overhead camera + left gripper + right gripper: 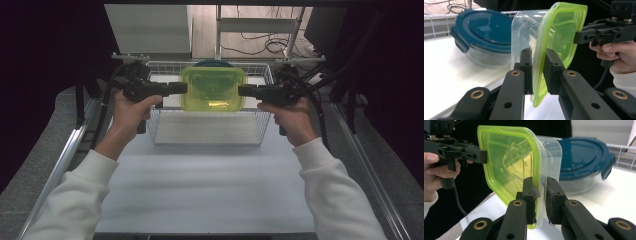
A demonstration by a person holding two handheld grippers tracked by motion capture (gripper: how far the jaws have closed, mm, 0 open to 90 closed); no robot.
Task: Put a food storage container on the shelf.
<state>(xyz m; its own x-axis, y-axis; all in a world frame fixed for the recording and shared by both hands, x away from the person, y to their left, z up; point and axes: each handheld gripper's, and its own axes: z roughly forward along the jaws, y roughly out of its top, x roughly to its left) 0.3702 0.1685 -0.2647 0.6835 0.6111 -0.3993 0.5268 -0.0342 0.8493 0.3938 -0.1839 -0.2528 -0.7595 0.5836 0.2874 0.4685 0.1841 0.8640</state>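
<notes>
Nearest the bottom of the high view, my two white sleeves (75, 195) reach up over the pale table (200, 185). At mid-frame I hold the left gripper (182, 88) and the right gripper (242, 90) facing each other, each with its jaws clamped on an opposite rim of the green-lidded container (212, 89). It hangs lifted between them above the wire basket (207, 135), lid toward the camera. Behind it, at upper centre, sits the blue-lidded glass bowl (484, 35), resting on the white surface beyond the clear tub's base
</notes>
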